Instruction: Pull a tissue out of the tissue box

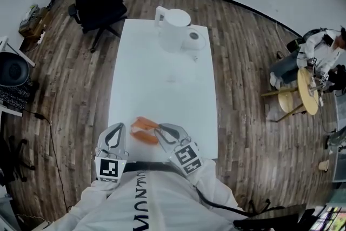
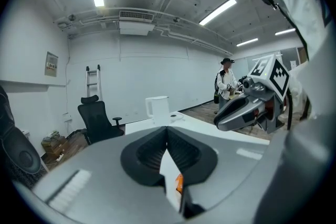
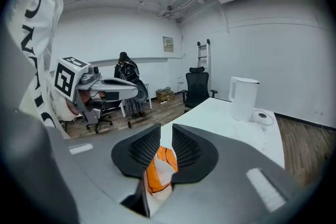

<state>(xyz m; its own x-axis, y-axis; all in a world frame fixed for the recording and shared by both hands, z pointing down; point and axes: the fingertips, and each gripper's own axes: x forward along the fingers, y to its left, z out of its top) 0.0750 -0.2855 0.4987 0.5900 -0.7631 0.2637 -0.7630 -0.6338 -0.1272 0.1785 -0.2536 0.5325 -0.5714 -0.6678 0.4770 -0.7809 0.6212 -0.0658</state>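
An orange and white tissue pack lies flat on the white table near its front edge. My right gripper is at the pack's right end. In the right gripper view its jaws stand a narrow gap apart, and the pack shows through the gap below them, with neither pad pressing on it. My left gripper sits just left of the pack. In its own view the jaws meet at the tips, and only a sliver of the orange pack shows beneath. No loose tissue is in view.
A white kettle with a round base stands at the table's far end. A black office chair is beyond the far left corner. A person is at a small round table far right. Wooden floor surrounds the table.
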